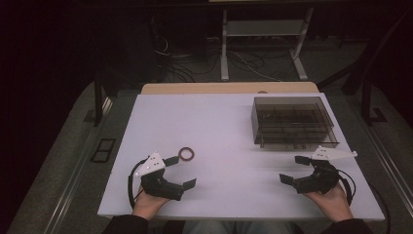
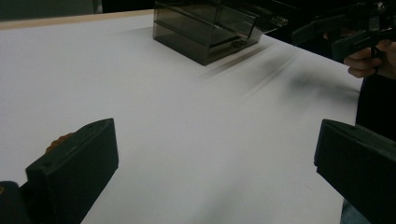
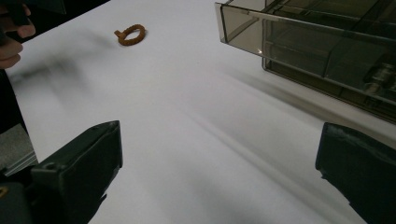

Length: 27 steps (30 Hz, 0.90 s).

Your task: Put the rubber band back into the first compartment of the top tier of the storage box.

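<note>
A small brown ring (image 1: 186,154) lies on the white table (image 1: 219,136), left of centre; the right gripper view shows the ring (image 3: 130,35) far off at its upper left. My left gripper (image 1: 180,171) sits near the table's front left, open, its far jaw just beside the ring. A sliver of the ring (image 2: 58,141) peeks out behind the left jaw in the left gripper view. My right gripper (image 1: 293,169) rests at the front right, open, with nothing between its jaws. A smoked transparent box (image 1: 293,122) with drawers stands at the back right.
The box (image 3: 317,46) is close ahead of the right gripper, and the left gripper view has the box (image 2: 210,28) across the table. A wooden edge (image 1: 229,88) runs along the table's far side. Beyond it are metal table legs and cables on the floor.
</note>
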Motion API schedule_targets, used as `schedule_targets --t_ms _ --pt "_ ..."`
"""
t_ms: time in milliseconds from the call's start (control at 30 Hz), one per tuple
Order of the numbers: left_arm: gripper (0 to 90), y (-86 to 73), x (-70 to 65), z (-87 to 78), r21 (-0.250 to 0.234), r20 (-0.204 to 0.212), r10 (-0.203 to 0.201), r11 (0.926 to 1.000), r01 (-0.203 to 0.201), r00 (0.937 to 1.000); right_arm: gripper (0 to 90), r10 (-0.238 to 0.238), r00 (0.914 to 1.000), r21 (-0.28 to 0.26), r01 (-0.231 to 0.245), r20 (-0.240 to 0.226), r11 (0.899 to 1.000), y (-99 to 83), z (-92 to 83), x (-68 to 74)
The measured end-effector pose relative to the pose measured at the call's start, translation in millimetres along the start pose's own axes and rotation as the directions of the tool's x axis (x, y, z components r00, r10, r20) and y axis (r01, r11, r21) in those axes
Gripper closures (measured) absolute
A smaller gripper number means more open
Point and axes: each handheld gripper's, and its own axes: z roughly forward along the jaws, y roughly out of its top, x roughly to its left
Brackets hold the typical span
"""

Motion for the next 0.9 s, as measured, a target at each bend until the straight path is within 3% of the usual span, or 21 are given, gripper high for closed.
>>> schedule_targets --t_ms 900 --pt "0.0 2.8 -2.7 0.4 0.022 0.011 0.008 0.9997 -0.008 0.9999 0.4 0.003 0.9999 0.009 -0.003 -0.012 1.0 -3.7 -1.2 -1.0"
